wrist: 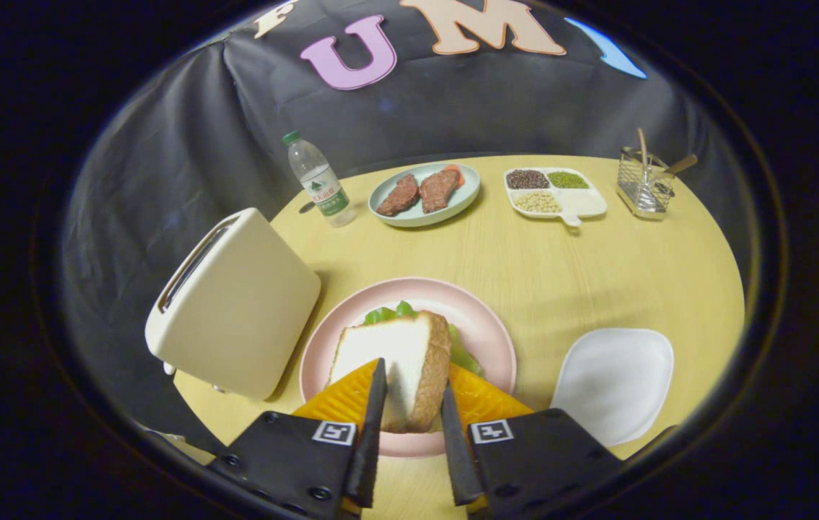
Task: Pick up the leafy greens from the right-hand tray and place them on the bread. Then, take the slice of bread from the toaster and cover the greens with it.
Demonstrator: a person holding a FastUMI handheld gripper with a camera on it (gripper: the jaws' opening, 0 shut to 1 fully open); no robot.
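tongs (409,393) clamped on bread slice (399,365), both fingers pressing its sides, slice tilted over leafy greens (388,313) on pink plate (485,325); toaster (232,303) just left, white tray (615,379) right on tabletop (525,260)

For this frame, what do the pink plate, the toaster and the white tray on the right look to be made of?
Pink plate: probably matte plastic or melamine, with an even colour and no sharp glints.
Toaster: cream shell, smooth satin, plastic or painted metal; I can't tell which.
White tray: likely matte plastic, a soft-cornered, dull surface.
The tongs hold the bread slice over the plate.
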